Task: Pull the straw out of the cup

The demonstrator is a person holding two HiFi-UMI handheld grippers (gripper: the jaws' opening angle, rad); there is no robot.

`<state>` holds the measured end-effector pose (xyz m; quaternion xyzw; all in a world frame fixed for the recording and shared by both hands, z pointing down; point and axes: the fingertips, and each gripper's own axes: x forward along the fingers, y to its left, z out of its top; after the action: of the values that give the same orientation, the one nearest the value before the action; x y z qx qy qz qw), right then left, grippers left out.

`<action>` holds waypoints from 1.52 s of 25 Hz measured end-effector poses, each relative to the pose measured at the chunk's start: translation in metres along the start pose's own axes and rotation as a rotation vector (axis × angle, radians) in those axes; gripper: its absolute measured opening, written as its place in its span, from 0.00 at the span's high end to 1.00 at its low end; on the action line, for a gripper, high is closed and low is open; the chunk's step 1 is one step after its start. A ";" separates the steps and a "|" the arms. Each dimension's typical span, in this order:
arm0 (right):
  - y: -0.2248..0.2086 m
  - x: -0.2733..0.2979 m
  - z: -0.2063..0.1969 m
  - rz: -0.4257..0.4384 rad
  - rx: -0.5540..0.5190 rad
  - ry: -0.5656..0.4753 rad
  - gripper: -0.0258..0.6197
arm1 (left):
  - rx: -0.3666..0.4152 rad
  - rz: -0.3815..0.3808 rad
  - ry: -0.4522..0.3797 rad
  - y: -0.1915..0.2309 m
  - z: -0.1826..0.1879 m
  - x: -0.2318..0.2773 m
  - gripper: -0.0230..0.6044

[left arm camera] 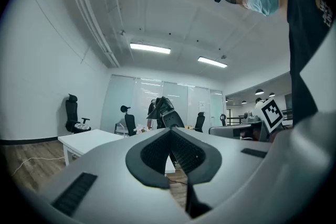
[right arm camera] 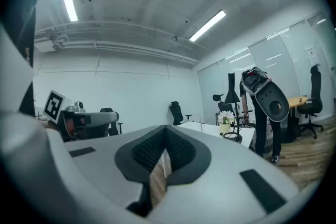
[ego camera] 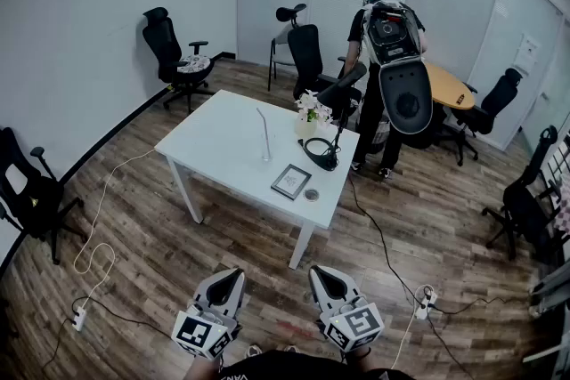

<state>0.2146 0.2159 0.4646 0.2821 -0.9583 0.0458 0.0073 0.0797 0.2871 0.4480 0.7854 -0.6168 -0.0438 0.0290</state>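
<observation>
At the bottom edge of the head view, the left tongs point(ego camera: 224, 287) and right tongs point(ego camera: 333, 285) are both closed with nothing between them. They are held level above the wooden floor point(ego camera: 267, 280), well apart from the white tabletop point(ego camera: 218, 138) at mid-frame. On that tabletop the straw point(ego camera: 264, 135) stands upright, presumably in the cup, which is too faint to make out. I judge the task not yet begun, with approach, grip and pull all left. A person point(ego camera: 387, 58) stands beyond, upper right.
</observation>
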 end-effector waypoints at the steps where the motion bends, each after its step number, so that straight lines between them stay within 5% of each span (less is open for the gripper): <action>1: 0.001 0.001 -0.001 0.002 -0.001 0.001 0.94 | -0.001 -0.001 -0.002 0.001 0.000 0.000 0.95; 38: 0.047 0.008 -0.007 -0.031 0.006 -0.016 0.93 | -0.011 -0.086 0.010 0.017 -0.004 -0.033 0.95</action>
<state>0.1822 0.2520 0.4679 0.2971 -0.9537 0.0461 -0.0005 0.0562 0.3150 0.4551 0.8113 -0.5820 -0.0444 0.0346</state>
